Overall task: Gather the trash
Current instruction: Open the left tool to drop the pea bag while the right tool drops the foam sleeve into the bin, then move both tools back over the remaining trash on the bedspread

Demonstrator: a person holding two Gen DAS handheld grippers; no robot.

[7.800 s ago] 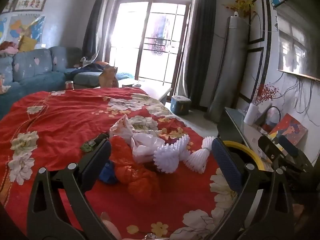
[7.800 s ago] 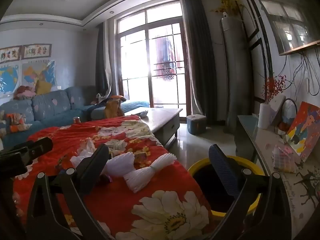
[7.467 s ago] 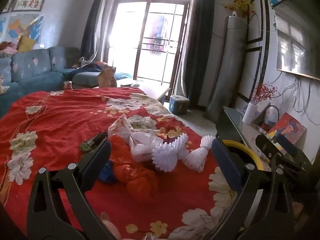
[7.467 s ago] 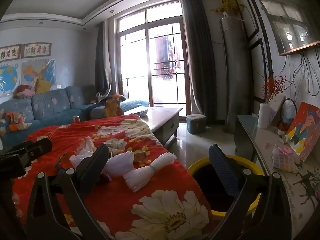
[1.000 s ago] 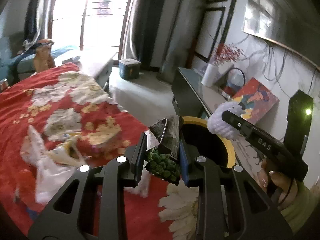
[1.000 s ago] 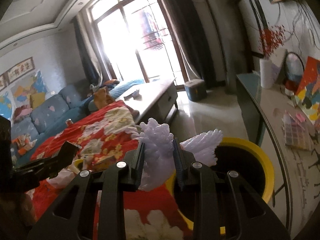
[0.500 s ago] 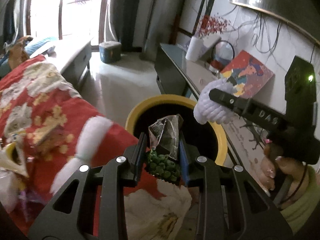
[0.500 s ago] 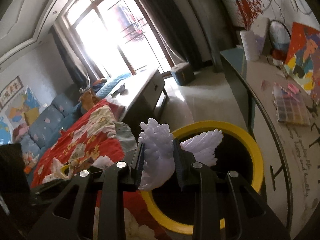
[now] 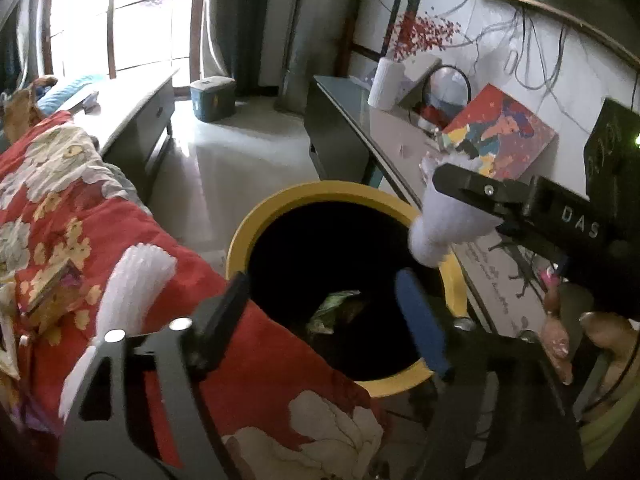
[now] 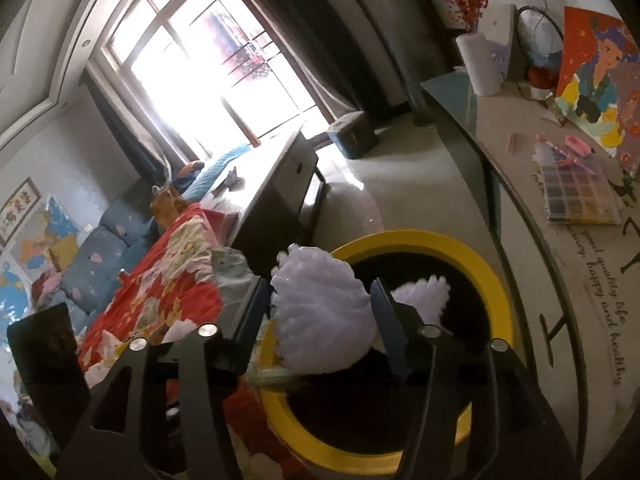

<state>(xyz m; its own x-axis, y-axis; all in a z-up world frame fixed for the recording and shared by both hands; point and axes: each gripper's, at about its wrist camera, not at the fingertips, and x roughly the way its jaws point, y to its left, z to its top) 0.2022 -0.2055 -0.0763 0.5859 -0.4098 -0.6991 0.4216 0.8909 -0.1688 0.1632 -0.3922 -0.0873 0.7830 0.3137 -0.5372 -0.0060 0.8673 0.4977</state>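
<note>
1. Trash meets its end at the yellow-rimmed bin (image 9: 280, 204): a crumpled green-and-silver wrapper (image 9: 334, 310) lies in the dark interior, seen between our left gripper's (image 9: 328, 300) fingers.
2. We hold the left gripper over the bin's mouth; its jaws have just been opening and now stand wide apart, with nothing pressed between them.
3. Our right gripper (image 10: 320, 312) hangs over the same bin from the opposite rim, tilted down. Its jaws have just been opening too, and the white honeycomb paper decoration (image 10: 320, 316) sits between them; whether the pads press on it we cannot tell.
4. From the left wrist view, that decoration's fluffy end (image 9: 436, 228) sticks out under the right gripper's black finger, above the bin's far rim, and a hand (image 9: 592, 344) grips the handle below.
5. A second white honeycomb piece (image 9: 128, 280) lies on the red floral cloth (image 9: 260, 352), just beside the bin.
6. Across the bin, a colourful painting (image 9: 496, 136) leans against the wall on a long sideboard (image 9: 344, 96).
</note>
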